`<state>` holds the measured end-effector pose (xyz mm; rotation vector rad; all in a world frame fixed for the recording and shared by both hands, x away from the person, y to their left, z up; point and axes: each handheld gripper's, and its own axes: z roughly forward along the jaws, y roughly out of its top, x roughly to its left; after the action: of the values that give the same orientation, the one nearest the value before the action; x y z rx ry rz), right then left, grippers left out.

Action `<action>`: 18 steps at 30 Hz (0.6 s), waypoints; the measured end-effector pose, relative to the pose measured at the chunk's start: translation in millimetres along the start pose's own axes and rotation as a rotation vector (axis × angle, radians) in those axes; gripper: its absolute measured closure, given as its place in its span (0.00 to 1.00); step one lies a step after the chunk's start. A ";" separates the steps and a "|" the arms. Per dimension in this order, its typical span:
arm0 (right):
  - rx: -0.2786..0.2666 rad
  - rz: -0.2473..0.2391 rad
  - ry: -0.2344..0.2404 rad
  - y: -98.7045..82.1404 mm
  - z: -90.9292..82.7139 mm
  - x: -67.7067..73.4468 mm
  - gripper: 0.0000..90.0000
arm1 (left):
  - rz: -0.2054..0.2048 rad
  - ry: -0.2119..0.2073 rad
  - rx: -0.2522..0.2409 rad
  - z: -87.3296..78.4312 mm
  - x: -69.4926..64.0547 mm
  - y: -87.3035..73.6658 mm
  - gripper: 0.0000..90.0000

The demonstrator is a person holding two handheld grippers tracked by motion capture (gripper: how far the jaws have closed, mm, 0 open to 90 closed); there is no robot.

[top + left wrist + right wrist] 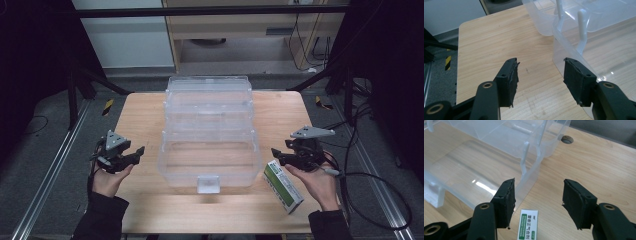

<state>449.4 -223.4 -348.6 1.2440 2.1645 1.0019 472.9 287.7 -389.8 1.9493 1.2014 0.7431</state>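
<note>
High view showed the clear plastic tiered box (209,135) open at mid-table, between the left gripper (131,154) and right gripper (281,153), each beside it with jaws spread and nothing between them. A green-and-white carton (283,186) lay flat just under the right gripper. The wooden table (140,112) stood in a dim room over grey floor (45,145).

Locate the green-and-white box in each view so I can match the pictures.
High view: the green-and-white box lies flat on the table, at the lower right, right of the clear plastic organiser and just below the right gripper.
Left gripper view: not in this picture.
Right gripper view: its end sits at the bottom centre, between the open jaws.
Shared landmark: the clear plastic organiser.
</note>
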 end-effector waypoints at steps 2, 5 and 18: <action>0.014 -0.007 0.001 1.2 -1.9 0.0 0.43 | -0.010 0.006 0.003 -1.0 3.0 -0.9 0.49; 0.030 -0.016 -0.002 3.0 -5.0 0.4 0.41 | -0.014 0.014 0.008 -1.2 4.4 -1.8 0.48; 0.100 -0.030 -0.001 -2.6 -13.7 1.0 0.38 | -0.025 0.019 0.026 1.3 9.4 -5.8 0.48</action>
<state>438.3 -228.5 -341.9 1.2528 2.2499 0.8905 474.7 297.8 -394.4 1.9483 1.2509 0.7384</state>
